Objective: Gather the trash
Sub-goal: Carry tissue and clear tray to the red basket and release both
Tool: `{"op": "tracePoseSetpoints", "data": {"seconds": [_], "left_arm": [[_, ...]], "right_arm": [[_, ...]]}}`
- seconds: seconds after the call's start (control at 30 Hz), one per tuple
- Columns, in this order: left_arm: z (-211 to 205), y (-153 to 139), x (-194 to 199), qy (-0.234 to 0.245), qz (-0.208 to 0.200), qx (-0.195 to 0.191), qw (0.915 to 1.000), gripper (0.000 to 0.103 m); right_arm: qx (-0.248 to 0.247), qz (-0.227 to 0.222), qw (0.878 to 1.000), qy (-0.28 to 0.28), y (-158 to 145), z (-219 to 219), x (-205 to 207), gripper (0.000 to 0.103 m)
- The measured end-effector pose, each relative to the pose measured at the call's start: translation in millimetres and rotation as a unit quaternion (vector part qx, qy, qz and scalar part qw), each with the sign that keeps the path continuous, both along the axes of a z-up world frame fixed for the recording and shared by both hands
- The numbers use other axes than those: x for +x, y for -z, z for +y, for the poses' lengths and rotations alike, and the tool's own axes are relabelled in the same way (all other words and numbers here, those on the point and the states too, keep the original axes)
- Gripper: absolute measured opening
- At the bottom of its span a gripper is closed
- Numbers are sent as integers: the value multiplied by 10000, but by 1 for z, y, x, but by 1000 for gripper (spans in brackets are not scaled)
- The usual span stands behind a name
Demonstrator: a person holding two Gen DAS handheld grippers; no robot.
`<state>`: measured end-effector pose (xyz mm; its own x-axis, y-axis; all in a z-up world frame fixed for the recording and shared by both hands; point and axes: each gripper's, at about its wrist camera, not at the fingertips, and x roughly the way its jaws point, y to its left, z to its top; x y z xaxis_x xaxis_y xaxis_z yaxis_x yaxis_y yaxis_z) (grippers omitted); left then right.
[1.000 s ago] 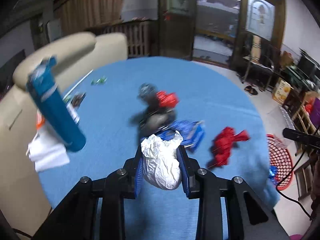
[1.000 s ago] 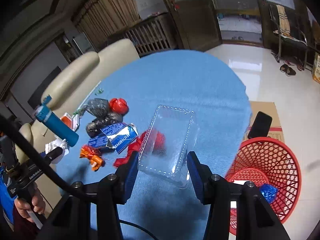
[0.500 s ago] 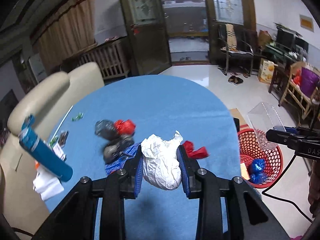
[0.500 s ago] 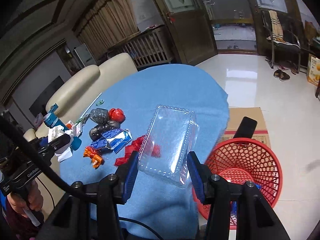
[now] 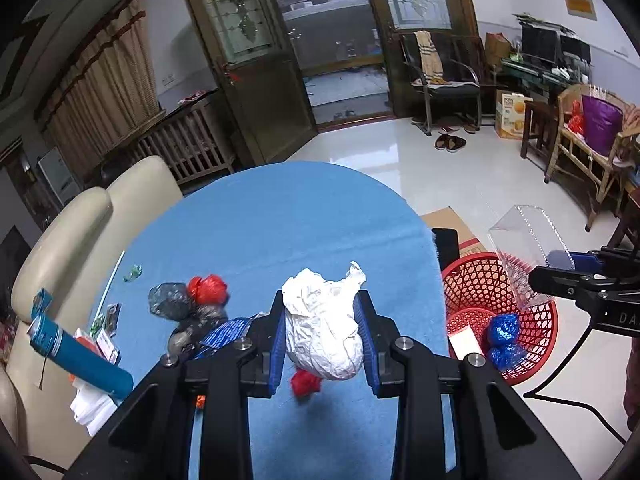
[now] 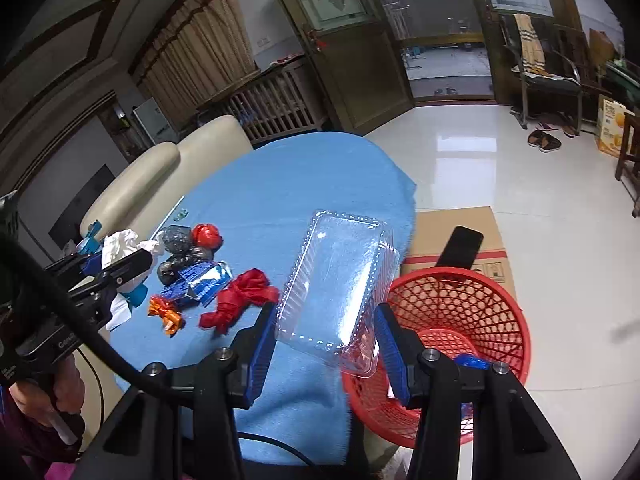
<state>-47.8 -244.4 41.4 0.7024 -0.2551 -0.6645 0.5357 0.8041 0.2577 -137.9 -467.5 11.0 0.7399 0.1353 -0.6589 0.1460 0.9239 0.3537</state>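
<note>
My left gripper is shut on a crumpled white paper ball, held above the blue table. My right gripper is shut on a clear plastic clamshell box, held over the table's right edge beside the red mesh basket. In the left wrist view the clear box hangs above the basket, which holds blue wrappers. Red, black, blue and orange trash lies on the table.
A blue bottle lies at the table's left edge by a cream sofa. A flat cardboard sheet with a black phone lies on the floor behind the basket. Chairs and doors stand at the back.
Both grippers have swung right toward the basket. The clear box now sits over the basket's rim. The white paper ball has stayed in the left gripper.
</note>
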Motion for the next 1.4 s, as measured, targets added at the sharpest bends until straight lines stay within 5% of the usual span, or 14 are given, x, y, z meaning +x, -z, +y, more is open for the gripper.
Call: {"op": "tracePoseSetpoints", "data": {"seconds": [0.67,1.1,1.2,1.33,1.4], "left_arm": [[-77,18,-2,550,145,346,9978,34],[-118,49,3,1045,1025,159,9891,35],[-127,57,4,1205,1347,37,9835,38],[-135,65,5,1277,1584,-73,9790,64],[-133,65,5,1277,1579,-123,9791,65]], "right_arm": [[127,114,9973,712,15,-61,-15,52],[504,544,9919,1031,52,-91,-15,53],[660,683,9895,1088,62,-98,-15,56],[1068,810,9845,1135,72,-109,-15,63],[1226,832,9816,1202,75,-113,-17,68]]}}
